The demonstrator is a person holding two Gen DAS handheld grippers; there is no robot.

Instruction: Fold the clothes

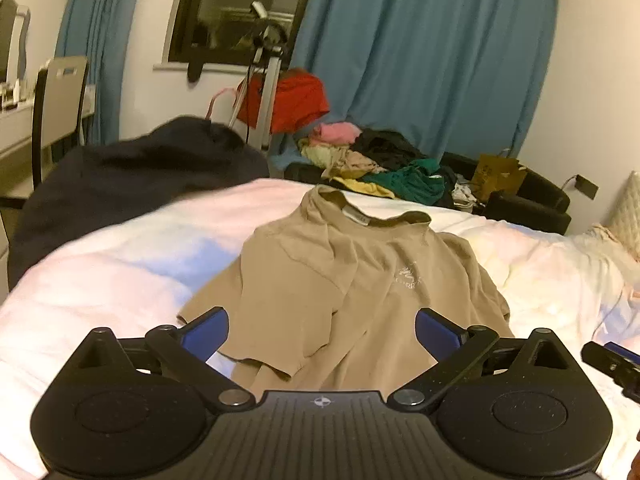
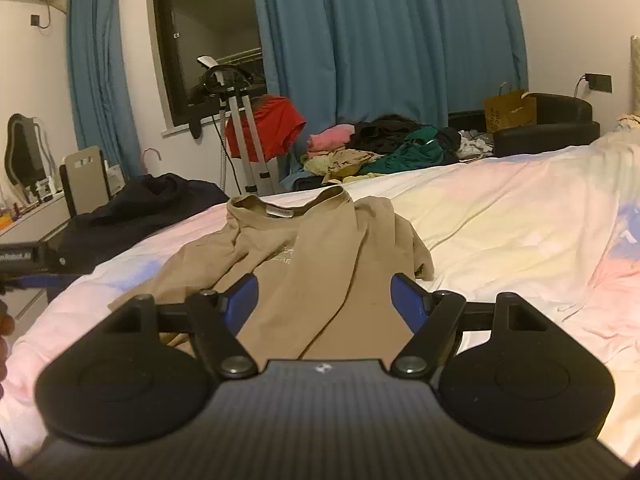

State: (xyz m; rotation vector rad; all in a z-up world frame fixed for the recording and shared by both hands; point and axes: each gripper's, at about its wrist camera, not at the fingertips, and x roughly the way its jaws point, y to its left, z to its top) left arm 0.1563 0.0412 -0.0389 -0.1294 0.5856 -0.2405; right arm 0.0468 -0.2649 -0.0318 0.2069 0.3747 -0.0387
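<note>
Folding is barely beginning: the tan T-shirt (image 1: 352,292) is lying rumpled, collar away, on the bed (image 1: 120,264), while the left tool (image 1: 322,330) and right tool (image 2: 323,300) are hovering with jaws apart, gripping nothing

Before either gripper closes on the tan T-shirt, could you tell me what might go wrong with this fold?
1. The tan T-shirt lies creased, with one sleeve doubled over the body; a fold made now would likely trap those wrinkles.
2. The open left gripper and right gripper hover over loose layers, so a pinch might catch the bedsheet too.
3. The dark garment lies near the shirt's side and could get dragged along.
</note>
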